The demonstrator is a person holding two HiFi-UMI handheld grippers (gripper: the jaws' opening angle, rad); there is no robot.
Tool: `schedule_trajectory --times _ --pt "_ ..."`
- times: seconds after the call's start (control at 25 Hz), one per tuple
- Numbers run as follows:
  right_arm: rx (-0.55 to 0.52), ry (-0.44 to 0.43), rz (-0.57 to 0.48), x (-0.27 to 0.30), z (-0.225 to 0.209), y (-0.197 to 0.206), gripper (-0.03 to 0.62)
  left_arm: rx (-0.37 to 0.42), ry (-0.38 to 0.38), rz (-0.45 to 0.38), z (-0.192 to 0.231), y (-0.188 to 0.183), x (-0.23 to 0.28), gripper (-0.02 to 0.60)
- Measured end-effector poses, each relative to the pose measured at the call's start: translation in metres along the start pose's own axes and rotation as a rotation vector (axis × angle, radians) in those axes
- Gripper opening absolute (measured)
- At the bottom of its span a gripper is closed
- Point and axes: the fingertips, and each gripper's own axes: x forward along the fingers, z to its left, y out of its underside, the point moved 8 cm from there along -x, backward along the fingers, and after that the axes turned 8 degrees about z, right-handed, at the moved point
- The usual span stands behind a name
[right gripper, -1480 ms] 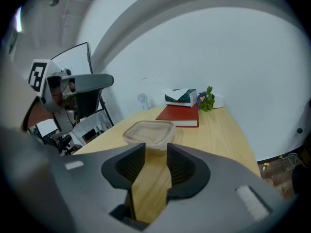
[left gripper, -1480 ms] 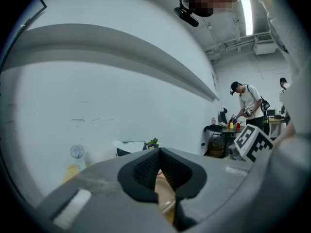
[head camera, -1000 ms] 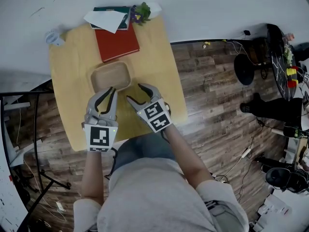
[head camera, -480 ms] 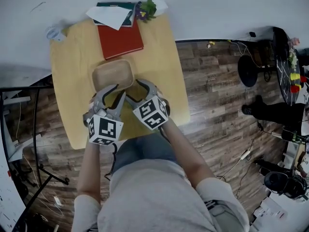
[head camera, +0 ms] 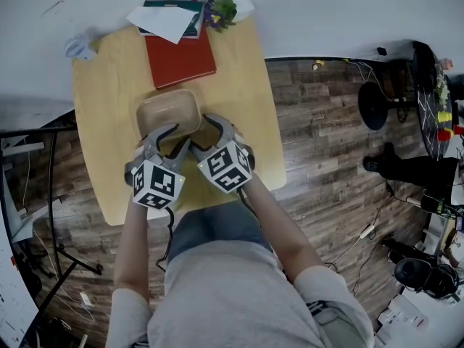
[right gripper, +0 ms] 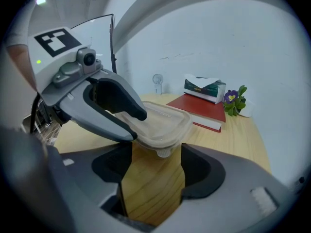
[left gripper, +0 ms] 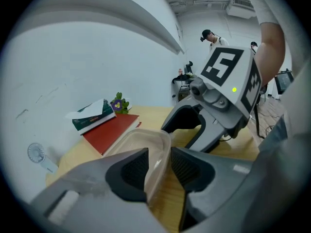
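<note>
Left gripper (left gripper: 158, 155): jaws are held apart astride the near rim of the clear plastic container (left gripper: 138, 140), with a gap seen, not clamped. Right gripper (right gripper: 156, 161): jaws are spread wide, container tab just ahead. The container is set mid-counter (head camera: 101, 136), long axis left-right, just before a red book (head camera: 180, 58). Wood-plank floor (head camera: 326, 122) is seen around.

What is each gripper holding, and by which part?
Nothing is gripped. The left gripper straddles the container's rim with open jaws; the right gripper stands open before its tab.
</note>
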Motion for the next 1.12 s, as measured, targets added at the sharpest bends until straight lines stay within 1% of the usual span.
schedule_trajectory --times 0.12,0.32,0.44,0.56,0.68,0.8,0.88,0.96,1.12 --pt "-0.012 -0.013 -0.003 0.001 -0.002 -0.001 0.324 -0.001 0.013 0.000 0.003 0.003 0.001 0.153" --pt "-0.058 -0.031 0.001 0.004 -0.002 -0.003 0.331 0.072 0.033 0.009 0.003 0.005 0.000 0.125" --pt "-0.091 -0.042 -0.001 0.007 -0.002 -0.005 0.334 0.092 0.061 0.006 0.005 0.007 -0.002 0.121" --pt "-0.102 -0.047 -0.002 0.009 -0.003 -0.007 0.336 0.104 0.093 0.001 0.009 0.010 -0.004 0.120" --pt "-0.107 -0.050 -0.008 0.013 -0.002 -0.008 0.337 0.121 0.128 -0.004 0.011 0.011 -0.005 0.100" --pt "-0.101 -0.041 -0.017 0.015 -0.002 -0.009 0.335 0.110 0.169 -0.014 0.014 0.011 -0.007 0.084" --pt "-0.095 -0.021 -0.024 0.016 -0.003 -0.010 0.303 0.101 0.185 -0.014 0.015 0.011 -0.007 0.084" --pt "-0.089 -0.008 -0.029 0.017 -0.004 -0.010 0.264 0.098 0.185 -0.010 0.016 0.011 -0.007 0.084" --pt "-0.082 -0.012 -0.036 0.017 -0.002 -0.008 0.257 0.061 0.169 -0.037 0.017 0.007 -0.012 0.086"
